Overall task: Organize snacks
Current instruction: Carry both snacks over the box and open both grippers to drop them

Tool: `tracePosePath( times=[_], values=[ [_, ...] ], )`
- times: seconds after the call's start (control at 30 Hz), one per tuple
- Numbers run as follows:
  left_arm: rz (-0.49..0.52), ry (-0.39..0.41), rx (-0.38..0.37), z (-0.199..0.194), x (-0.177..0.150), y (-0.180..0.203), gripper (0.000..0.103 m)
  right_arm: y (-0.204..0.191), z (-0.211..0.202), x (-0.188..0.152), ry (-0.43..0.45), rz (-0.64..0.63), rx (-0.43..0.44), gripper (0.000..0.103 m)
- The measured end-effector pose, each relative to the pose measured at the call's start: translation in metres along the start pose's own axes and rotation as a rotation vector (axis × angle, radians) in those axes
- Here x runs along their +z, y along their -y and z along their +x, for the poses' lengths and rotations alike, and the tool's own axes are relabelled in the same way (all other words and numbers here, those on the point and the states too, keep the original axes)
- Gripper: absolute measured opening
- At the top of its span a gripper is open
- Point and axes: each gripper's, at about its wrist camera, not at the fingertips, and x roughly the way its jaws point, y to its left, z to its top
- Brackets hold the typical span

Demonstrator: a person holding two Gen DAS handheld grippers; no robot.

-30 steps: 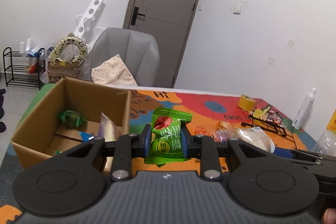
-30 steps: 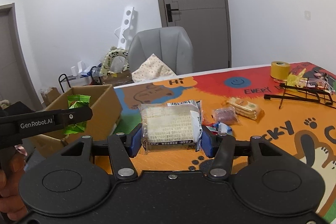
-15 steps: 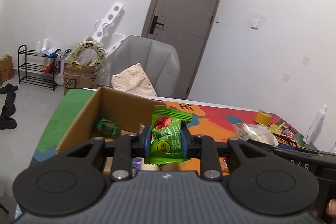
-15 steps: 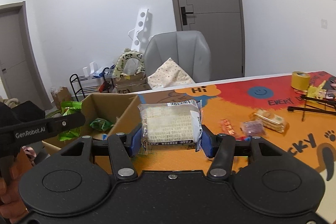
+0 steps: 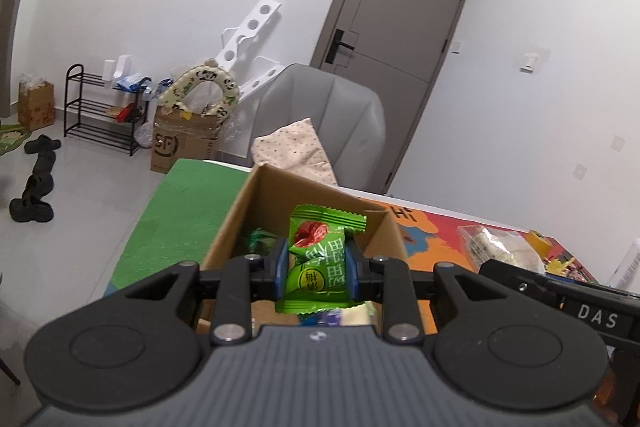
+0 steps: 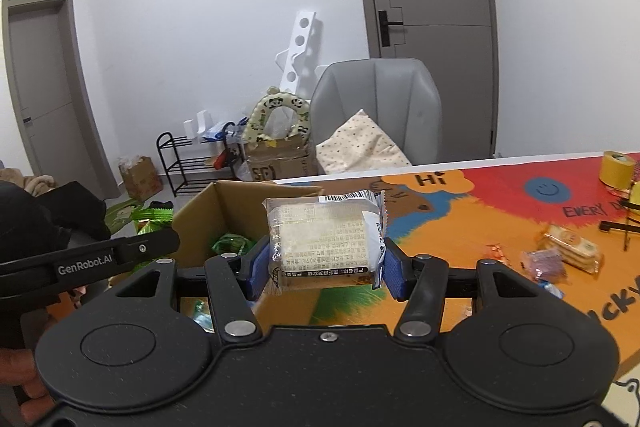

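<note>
The left gripper [image 5: 316, 269] pinches a green snack packet [image 5: 320, 263] between its blue pads, jaws narrow, above the open cardboard box [image 5: 236, 215]; the packet carries a red fruit picture and green print too small to read. The right gripper [image 6: 322, 267] clamps a clear cake packet [image 6: 326, 239] at a moderate width, with a barcode and fine print facing the camera, held just right of the box's near corner. In the right wrist view the left gripper's side reads "GenRobot.AI"; in the left wrist view the right one shows "DAS".

One more green wrapper [image 6: 230, 243] lies inside the box. The table [image 6: 460, 227] wears a bright cartoon mat reading "Hi" and "EVERY D". On it lie one biscuit pack [image 6: 570, 249], one purple sweet [image 6: 542, 263] and one yellow tape roll [image 6: 618, 169].

Behind stand one grey chair [image 6: 376, 99] with a dotted cushion [image 6: 360, 143], a taped carton [image 5: 184, 143] marked "SF", a black shoe rack [image 5: 100, 107], white walls and two grey doors [image 6: 432, 7].
</note>
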Motion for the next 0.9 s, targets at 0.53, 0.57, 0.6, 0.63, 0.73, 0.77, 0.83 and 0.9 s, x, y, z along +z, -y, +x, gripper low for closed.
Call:
tracePosePath(
  times=[0.53, 0.57, 0.6, 0.63, 0.73, 0.77, 0.83, 0.9],
  values=[
    [-0.064, 0.046, 0.071, -0.02, 0.01, -0.034, 0.048, -0.043, 0.028, 0.012, -0.032, -0.03, 0.073, 0.053],
    [-0.069, 0.041, 0.076, -0.02, 0.01, -0.036, 0.048, -0.047, 0.03, 0.013, -0.032, -0.031, 0.078, 0.053],
    [-0.074, 0.037, 0.084, -0.02, 0.01, -0.039, 0.049, -0.05, 0.031, 0.014, -0.03, -0.035, 0.085, 0.053],
    [-0.078, 0.035, 0.092, -0.02, 0.011, -0.042, 0.051, -0.054, 0.033, 0.015, -0.026, -0.046, 0.096, 0.055],
    [-0.093, 0.033, 0.106, -0.023, 0.013, -0.048, 0.065, -0.062, 0.034, 0.016, -0.021, -0.075, 0.116, 0.068],
    [-0.096, 0.033, 0.107, -0.024, 0.013, -0.048, 0.07, -0.062, 0.032, 0.016, -0.017, -0.078, 0.11, 0.069],
    [-0.094, 0.031, 0.108, -0.024, 0.012, -0.047, 0.076, -0.061, 0.031, 0.015, -0.021, -0.083, 0.103, 0.069],
    [-0.086, 0.028, 0.11, -0.023, 0.012, -0.043, 0.08, -0.058, 0.028, 0.014, -0.03, -0.075, 0.099, 0.07]
  ],
)
